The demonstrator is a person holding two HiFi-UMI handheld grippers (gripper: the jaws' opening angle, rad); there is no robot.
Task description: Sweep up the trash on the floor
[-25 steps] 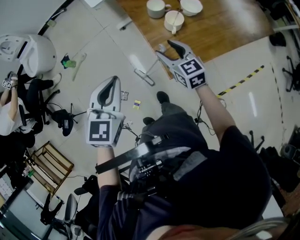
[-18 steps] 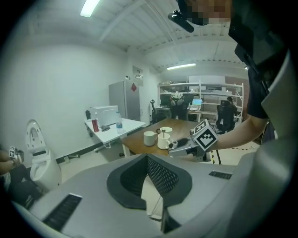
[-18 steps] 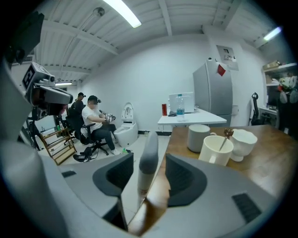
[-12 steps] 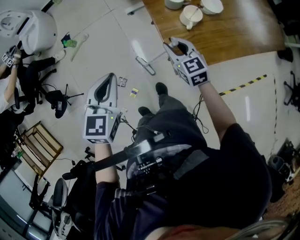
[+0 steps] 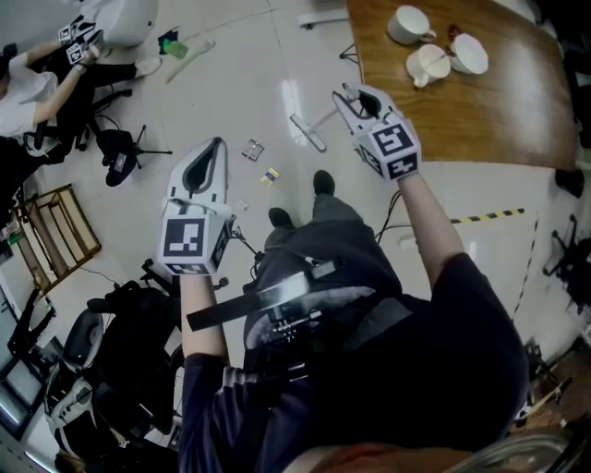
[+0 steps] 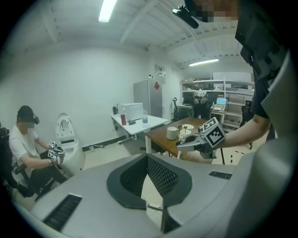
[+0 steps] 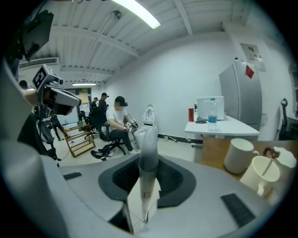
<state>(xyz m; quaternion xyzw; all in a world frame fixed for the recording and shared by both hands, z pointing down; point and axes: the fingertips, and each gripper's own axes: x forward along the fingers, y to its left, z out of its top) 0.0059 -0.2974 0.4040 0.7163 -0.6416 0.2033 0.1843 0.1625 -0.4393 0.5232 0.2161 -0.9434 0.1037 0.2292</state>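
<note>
Small scraps of trash lie on the pale floor ahead of the person's shoes. A long sweeping tool stands upright, its foot on the floor beside the wooden table. My right gripper has just been closing its jaws, and its pale handle stands between them, gripped. In the left gripper view the right gripper shows in front of the cups. My left gripper hangs over the floor to the left of the trash, shut and empty.
A wooden table with three white cups stands to the right. A seated person with their own grippers is far left, near office chairs and a wooden rack. Green litter lies far off. Striped tape marks the floor.
The right jaws were wide open beside the handle and have since closed round it. Both grippers and the head view have swung, so the table and floor have shifted in the picture.
</note>
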